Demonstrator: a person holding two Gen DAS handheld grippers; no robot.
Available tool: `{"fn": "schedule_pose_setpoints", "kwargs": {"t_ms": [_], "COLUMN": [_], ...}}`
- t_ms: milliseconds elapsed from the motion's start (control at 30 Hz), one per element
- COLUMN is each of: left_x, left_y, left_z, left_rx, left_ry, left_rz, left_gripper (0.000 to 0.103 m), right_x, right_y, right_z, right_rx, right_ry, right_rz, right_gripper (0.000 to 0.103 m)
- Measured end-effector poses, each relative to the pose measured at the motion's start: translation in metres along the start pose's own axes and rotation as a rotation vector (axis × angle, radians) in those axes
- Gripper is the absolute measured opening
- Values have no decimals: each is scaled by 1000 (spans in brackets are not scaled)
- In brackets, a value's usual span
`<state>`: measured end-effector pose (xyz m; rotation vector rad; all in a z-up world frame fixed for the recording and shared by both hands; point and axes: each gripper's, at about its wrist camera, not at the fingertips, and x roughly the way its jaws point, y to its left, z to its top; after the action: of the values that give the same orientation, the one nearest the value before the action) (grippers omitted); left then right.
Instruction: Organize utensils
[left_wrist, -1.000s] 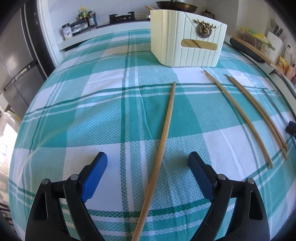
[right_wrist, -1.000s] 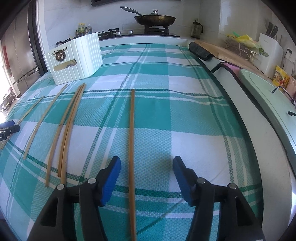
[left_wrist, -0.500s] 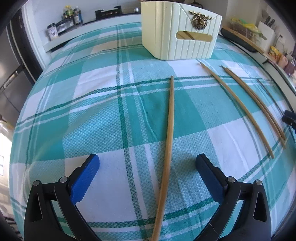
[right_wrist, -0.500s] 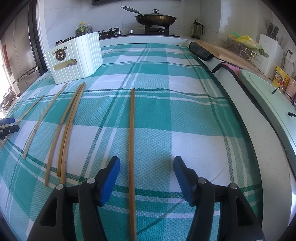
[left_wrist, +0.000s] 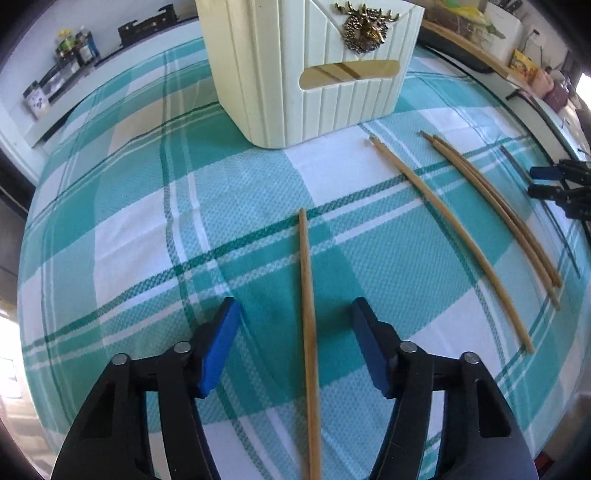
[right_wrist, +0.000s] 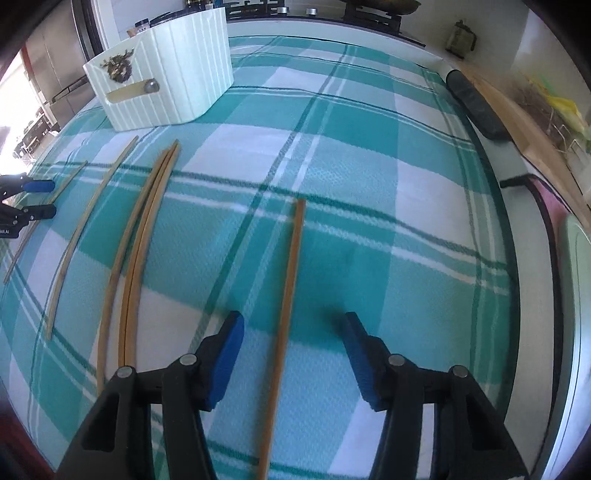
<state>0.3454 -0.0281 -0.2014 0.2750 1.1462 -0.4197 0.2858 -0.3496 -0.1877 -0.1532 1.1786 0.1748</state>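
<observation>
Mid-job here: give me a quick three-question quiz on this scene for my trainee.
1. How many chopsticks lie loose on the checked cloth?
2. The cream bin carries on its front: A) a gold antlered ornament; B) a red sticker; C) nothing.
3. True or false: the bin lies tipped on its side.

Key: 1) five; 2) A; 3) false, it stands upright.

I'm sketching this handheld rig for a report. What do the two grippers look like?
Both match: the left gripper and right gripper each have two black plastic arms with cut-out openings, round silver rivets at the pivots, and flat rectangular blue pads on the fingertips. No cables or sleeves show.
</observation>
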Motion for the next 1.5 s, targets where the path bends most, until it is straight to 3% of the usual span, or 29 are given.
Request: {"fn": "schedule_pose_setpoints", "kwargs": {"t_ms": [33,100,133,167,300,567,833,1000,1200,1500], "left_x": [0,1,1,0,-25,-136,-202,-217,-234,-281], "left_y": [0,-1,-2,-1,8,5,-7,-9,-3,20], "left_z": [4,8,9,9,-1,-31,-53,-54,-46,22], "left_rx": [-4,-11,-16,-24,-95,-149,-160,-159,-156,-206], "left_ry": [0,-3,-3,-7,-88,-373,-543,-575,-610,-765], "left_rz": [0,-2,0,3,-22,-69,-85,-80,-82,-53], "left_gripper": [39,6,5,5,4,4,4,4,4,4], "right_x": [4,10,15,17,3,-118,-204,-223,-231,-253], "right_y": [0,-1,-1,-1,3,34,53,65,63,63], "right_z": [11,27,35,41,48,17,-7,-7,6,75], "right_rx": [7,25,40,52,128,89,77,44,50,14], "right_ry": [-8,-20,-17,-21,-88,-403,-620,-694,-711,-813], "right_rz": [0,9,15,9,33,113,121,96,95,76], "right_gripper": [46,16,8,6,6,6,6,6,6,6]}}
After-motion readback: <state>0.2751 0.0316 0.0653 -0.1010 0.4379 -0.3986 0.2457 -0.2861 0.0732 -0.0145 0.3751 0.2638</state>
